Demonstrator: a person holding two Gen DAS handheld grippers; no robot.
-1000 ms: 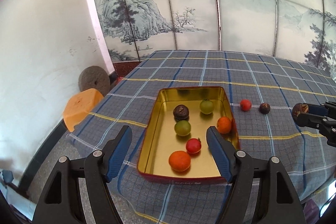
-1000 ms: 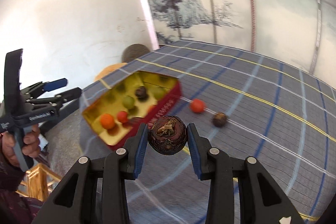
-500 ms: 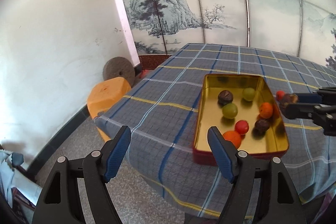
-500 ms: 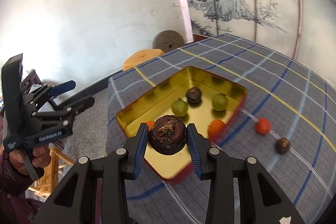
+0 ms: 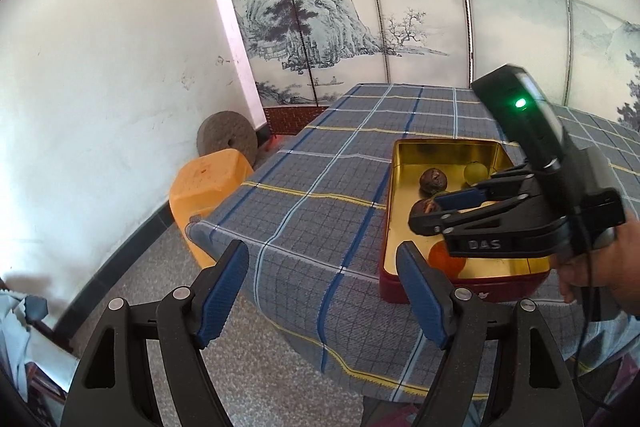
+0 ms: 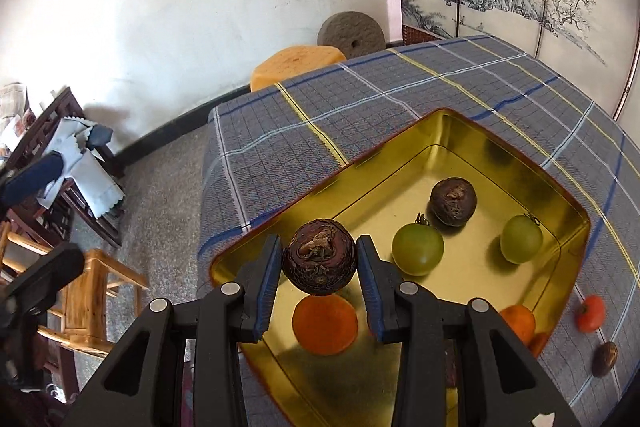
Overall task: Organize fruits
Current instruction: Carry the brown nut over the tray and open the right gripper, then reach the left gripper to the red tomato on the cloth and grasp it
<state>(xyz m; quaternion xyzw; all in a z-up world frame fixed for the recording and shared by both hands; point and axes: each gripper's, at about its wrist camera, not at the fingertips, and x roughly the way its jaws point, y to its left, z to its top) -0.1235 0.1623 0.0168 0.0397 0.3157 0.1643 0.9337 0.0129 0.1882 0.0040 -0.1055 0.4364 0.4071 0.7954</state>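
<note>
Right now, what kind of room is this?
Probably a room in a home, maybe for dining: a table with a checked cloth, a painted folding screen behind it, and wooden furniture by the white wall.

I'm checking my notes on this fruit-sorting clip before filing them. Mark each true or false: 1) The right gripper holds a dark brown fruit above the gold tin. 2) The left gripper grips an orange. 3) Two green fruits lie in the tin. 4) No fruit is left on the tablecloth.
1) True: the right gripper is shut on the dark brown fruit over the gold tin.
2) False: the left gripper is open and holds nothing.
3) True: green fruits.
4) False: a red fruit and a small brown fruit lie on the tablecloth.
</note>
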